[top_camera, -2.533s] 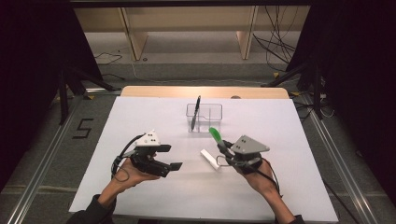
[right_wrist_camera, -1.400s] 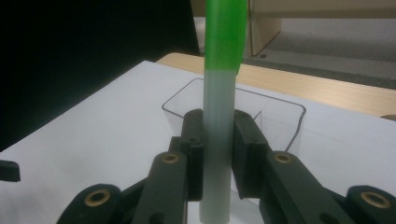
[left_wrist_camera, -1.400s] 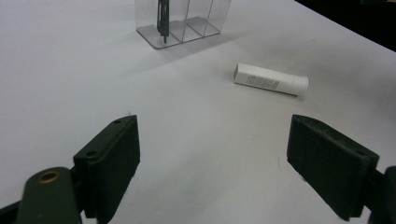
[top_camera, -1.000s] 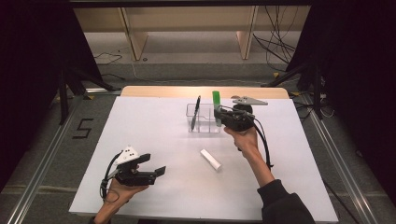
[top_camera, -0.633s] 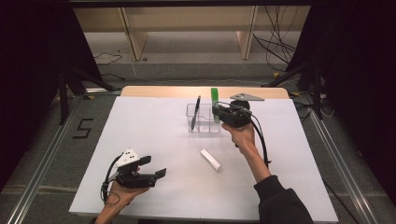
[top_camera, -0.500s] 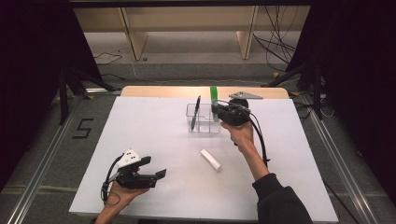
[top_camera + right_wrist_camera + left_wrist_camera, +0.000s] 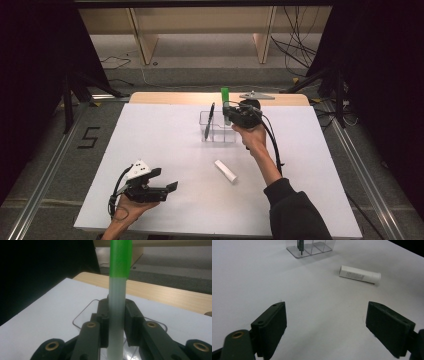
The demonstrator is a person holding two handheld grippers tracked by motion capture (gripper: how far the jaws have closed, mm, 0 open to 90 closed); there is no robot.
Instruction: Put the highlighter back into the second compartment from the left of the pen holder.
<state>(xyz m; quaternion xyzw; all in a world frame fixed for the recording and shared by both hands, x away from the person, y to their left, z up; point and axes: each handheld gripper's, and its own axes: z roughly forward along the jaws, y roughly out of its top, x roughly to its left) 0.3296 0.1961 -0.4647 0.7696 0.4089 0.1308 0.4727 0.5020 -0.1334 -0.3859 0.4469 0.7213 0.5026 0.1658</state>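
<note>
One slim translucent marker with a green cap [image 7: 225, 102] is standing upright, clamped between the right gripper [image 7: 235, 116]'s jaws directly above the clear plastic compartment holder [image 7: 218, 132], which is holding a dark pen [image 7: 209, 121], while a white cylindrical tube [image 7: 225, 171] is lying nearer the person and the left gripper [image 7: 167, 186] is resting wide and empty farther off.

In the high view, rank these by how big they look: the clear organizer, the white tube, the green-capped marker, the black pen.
1. clear organizer
2. black pen and white tube look about alike, so I won't rank them
3. green-capped marker, partly hidden by the right gripper
</note>
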